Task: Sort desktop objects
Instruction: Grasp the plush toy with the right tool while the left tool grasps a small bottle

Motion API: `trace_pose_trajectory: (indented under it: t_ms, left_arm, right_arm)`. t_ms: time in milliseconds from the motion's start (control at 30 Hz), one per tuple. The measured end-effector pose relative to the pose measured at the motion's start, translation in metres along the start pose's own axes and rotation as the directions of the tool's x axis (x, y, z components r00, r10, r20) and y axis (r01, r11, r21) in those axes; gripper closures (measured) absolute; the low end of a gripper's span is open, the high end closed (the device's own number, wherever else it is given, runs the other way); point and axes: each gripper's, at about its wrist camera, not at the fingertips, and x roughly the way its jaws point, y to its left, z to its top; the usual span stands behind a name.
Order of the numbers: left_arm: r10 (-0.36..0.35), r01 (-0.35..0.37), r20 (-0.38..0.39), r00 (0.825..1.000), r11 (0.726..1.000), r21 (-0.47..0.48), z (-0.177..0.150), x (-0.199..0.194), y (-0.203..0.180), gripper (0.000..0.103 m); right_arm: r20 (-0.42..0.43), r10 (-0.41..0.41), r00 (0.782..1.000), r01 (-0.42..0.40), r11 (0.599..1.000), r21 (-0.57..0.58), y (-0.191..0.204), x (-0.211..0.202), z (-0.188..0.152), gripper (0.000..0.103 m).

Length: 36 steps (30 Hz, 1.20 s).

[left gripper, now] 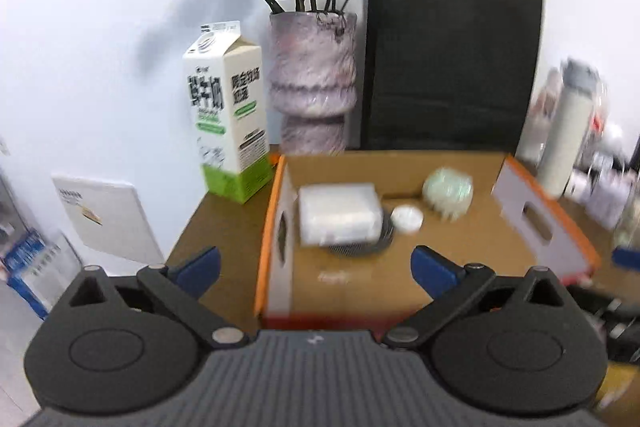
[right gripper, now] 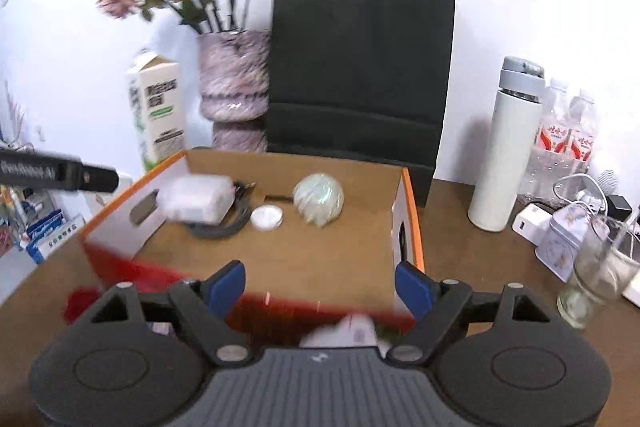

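Observation:
An open cardboard box (left gripper: 460,259) with orange-edged flaps sits on the brown desk; it also shows in the right wrist view (right gripper: 312,259). Inside lie a white plastic packet (left gripper: 340,213) (right gripper: 198,201) on a black coiled cable (left gripper: 360,247) (right gripper: 224,227), a small white round lid (left gripper: 407,219) (right gripper: 267,217) and a pale green iridescent ball (left gripper: 448,193) (right gripper: 319,199). My left gripper (left gripper: 316,265) is open and empty over the box's near left part. My right gripper (right gripper: 320,287) is open and empty above the box's near wall.
A milk carton (left gripper: 228,119), a pink vase with dried roses (left gripper: 314,87) and a black paper bag (left gripper: 448,67) stand behind the box. To the right are a white thermos (right gripper: 508,147), water bottles (right gripper: 568,131), a small tin (right gripper: 564,239), a glass (right gripper: 596,279) and a charger (right gripper: 532,223).

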Motion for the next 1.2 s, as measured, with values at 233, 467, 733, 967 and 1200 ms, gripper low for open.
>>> trace_pose_trajectory:
  t_ms: [233, 467, 733, 967, 1200]
  left_arm:
    - [-0.114, 0.114, 0.032, 0.993, 0.993, 0.012, -0.054, -0.003, -0.006, 0.000]
    - [-0.204, 0.201, 0.021, 0.979, 0.975, 0.097, -0.080, 0.003, -0.038, 0.000]
    - [-0.220, 0.217, 0.014, 0.975, 0.970, 0.107, -0.085, 0.003, -0.048, 0.020]
    - [-0.243, 0.246, -0.073, 0.967, 0.969, 0.023, -0.086, 0.018, -0.038, 0.085]
    - [-0.277, 0.277, 0.010, 0.961, 0.960, -0.035, -0.079, 0.002, -0.029, 0.088]
  right_arm:
    - [0.061, -0.075, 0.995, 0.070, 0.995, 0.073, -0.016, -0.014, -0.051, 0.022]
    - [0.078, -0.036, 0.996, 0.018, 0.974, 0.228, -0.051, -0.016, -0.072, 0.023]
    - [0.052, -0.025, 0.998, 0.014, 0.979, 0.204, -0.049, -0.016, -0.070, 0.023]
    - [-0.009, 0.022, 1.000, -0.019, 0.966, 0.257, -0.064, -0.025, -0.067, 0.022]
    - [-0.116, -0.005, 0.993, 0.035, 0.966, 0.255, -0.071, -0.013, -0.082, 0.037]
